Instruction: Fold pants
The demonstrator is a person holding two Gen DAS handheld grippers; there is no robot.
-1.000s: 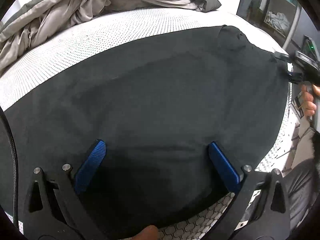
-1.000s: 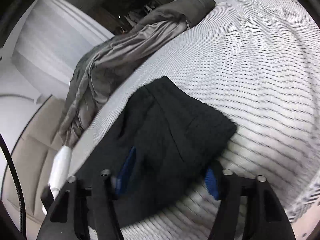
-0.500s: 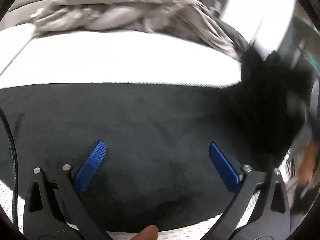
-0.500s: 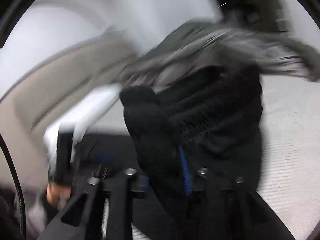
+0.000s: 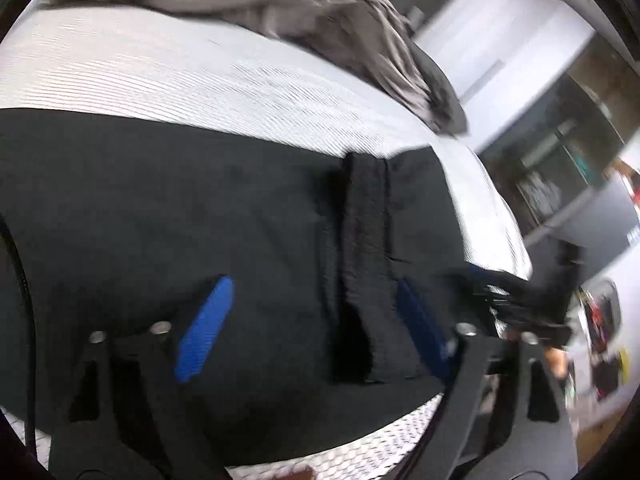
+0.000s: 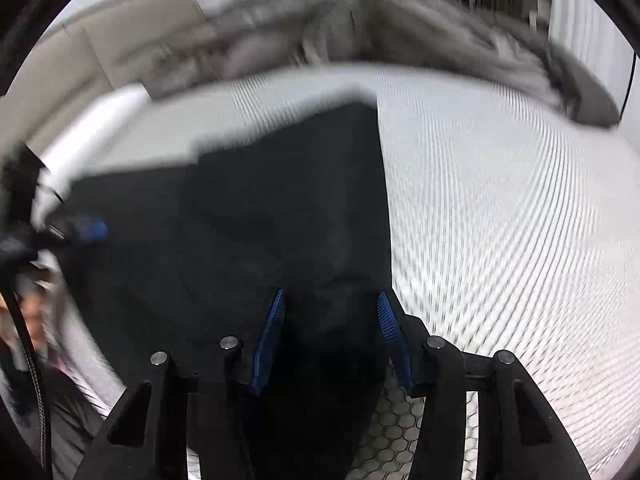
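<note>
Black fabric fills the lower half of both views: the pants (image 5: 224,216) lie spread on the bed, on a white mattress (image 5: 200,76) with a fine ribbed weave. One end of the pants is folded back over the rest, and its thick ribbed band shows in the left wrist view as a darker strip running up and down.

In the left wrist view, the left gripper (image 5: 316,326) hangs over the pants with its blue pads (image 5: 206,326) far apart. Its jaws are closing at this moment, and the folded band lies between them, but the pads do not press on it — there is free cloth on both sides.

The right gripper (image 6: 332,334) points down at the edge of the pants (image 6: 288,208). Its jaws stand at a middle width and are opening; dark cloth is between the fingers (image 6: 270,334), but if they still pinch it I cannot tell, because this part is dark and blurred. The same gripper shows at the right side of the left view (image 5: 508,288), close to the pants' corner.

A grey crumpled blanket (image 5: 304,20) lies at the far side of the mattress, well apart from the pants. Behind it the room is only a blur — pale walls and some dark shelves (image 5: 560,160).
</note>
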